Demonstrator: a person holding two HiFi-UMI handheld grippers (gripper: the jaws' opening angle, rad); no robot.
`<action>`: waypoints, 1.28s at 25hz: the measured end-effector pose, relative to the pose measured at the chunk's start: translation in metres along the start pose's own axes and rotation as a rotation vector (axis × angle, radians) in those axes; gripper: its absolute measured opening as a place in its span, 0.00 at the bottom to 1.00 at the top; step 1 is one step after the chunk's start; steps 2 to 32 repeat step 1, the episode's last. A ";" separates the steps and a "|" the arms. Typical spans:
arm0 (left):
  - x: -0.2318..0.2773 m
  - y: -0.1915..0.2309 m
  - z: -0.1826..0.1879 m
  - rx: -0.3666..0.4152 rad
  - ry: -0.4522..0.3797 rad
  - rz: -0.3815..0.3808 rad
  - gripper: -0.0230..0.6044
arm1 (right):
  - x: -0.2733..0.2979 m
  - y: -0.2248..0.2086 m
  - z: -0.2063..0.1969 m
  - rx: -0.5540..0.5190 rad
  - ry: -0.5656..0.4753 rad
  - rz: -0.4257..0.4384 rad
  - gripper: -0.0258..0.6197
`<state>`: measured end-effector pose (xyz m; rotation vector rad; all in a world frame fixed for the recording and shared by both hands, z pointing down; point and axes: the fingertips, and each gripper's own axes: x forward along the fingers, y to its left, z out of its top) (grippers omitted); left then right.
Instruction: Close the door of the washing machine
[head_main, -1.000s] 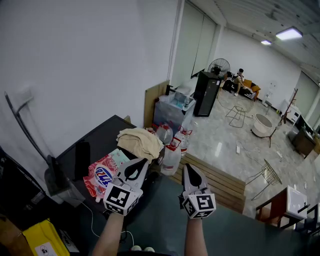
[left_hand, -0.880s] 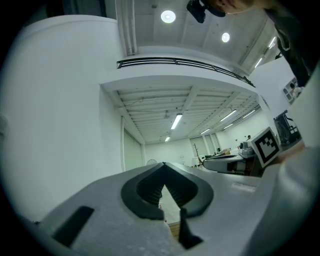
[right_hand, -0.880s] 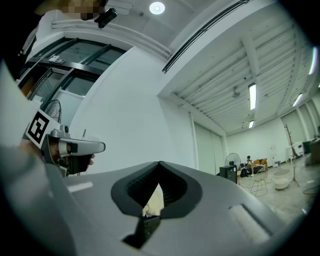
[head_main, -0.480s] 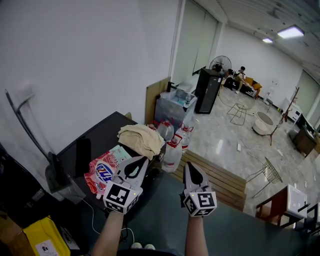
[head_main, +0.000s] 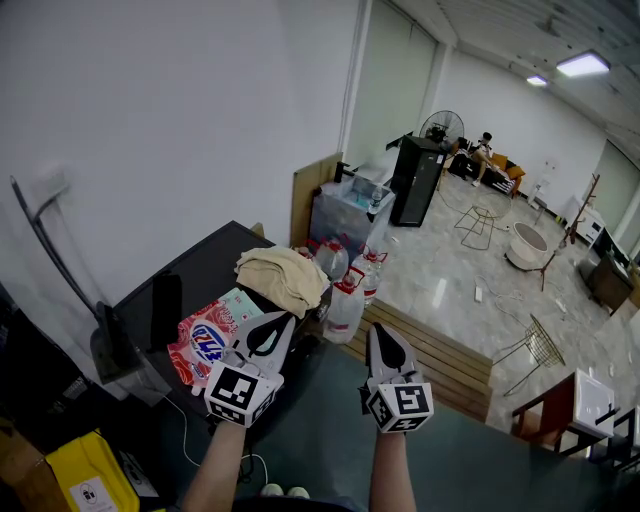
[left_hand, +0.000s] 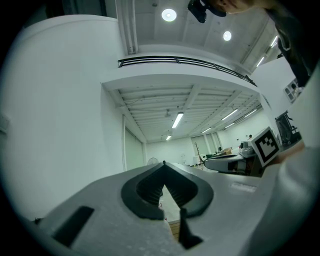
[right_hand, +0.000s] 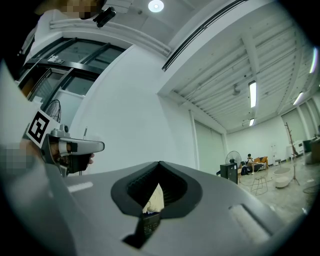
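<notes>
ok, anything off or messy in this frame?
Nothing spilled or damaged. Only clutter: a crumpled beige cloth heaped on the dark top, a detergent pouch lying flat beside it, plastic bottles crowded to its right. No washing machine door in view.

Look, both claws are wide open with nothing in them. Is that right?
Not quite. The left claw and the right claw are shut, with their tips touching, as the left and right gripper views show. Nothing is in them.
</notes>
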<state>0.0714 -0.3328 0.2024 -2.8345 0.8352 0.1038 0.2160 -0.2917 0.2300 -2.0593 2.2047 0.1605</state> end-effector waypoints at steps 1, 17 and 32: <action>0.000 0.000 0.000 0.000 0.000 0.000 0.03 | 0.000 -0.001 0.000 0.001 0.000 -0.001 0.06; 0.000 0.000 0.000 0.000 0.000 0.000 0.03 | 0.000 -0.001 0.000 0.001 0.000 -0.001 0.06; 0.000 0.000 0.000 0.000 0.000 0.000 0.03 | 0.000 -0.001 0.000 0.001 0.000 -0.001 0.06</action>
